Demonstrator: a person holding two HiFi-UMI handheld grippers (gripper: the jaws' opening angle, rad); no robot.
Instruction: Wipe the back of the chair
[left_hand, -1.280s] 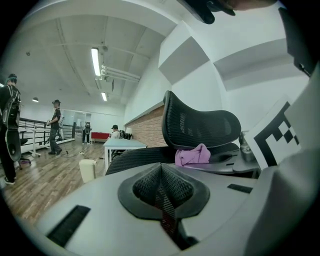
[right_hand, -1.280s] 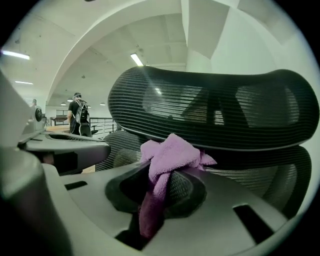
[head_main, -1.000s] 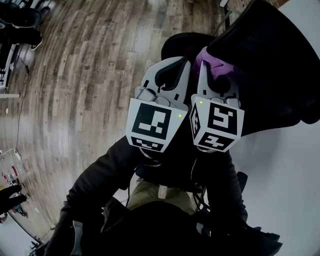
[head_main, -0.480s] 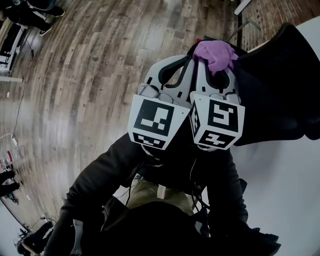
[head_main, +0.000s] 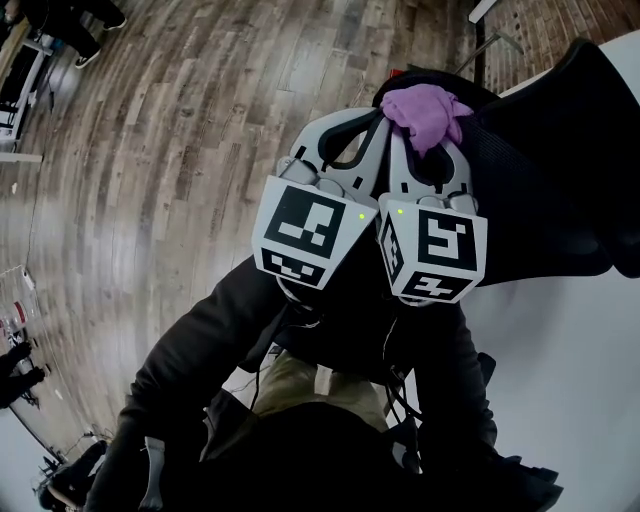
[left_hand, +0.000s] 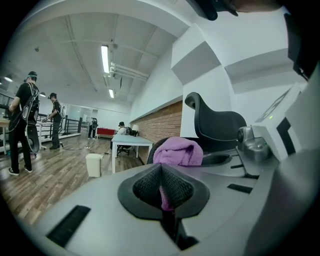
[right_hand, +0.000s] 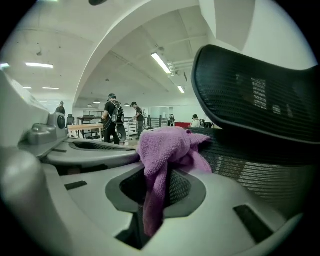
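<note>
Right gripper, jaws clamped on a purple microfibre cloth bunched over its tips at the edge of the mesh chair back to its right; left gripper closed alongside; wiping judged barely begun.

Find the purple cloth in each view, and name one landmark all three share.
Head view: the purple cloth sits top, right of centre.
Left gripper view: cloth at centre, above the jaws.
Right gripper view: cloth at centre, pinched in the jaws.
Shared landmark: the black chair back.
</note>
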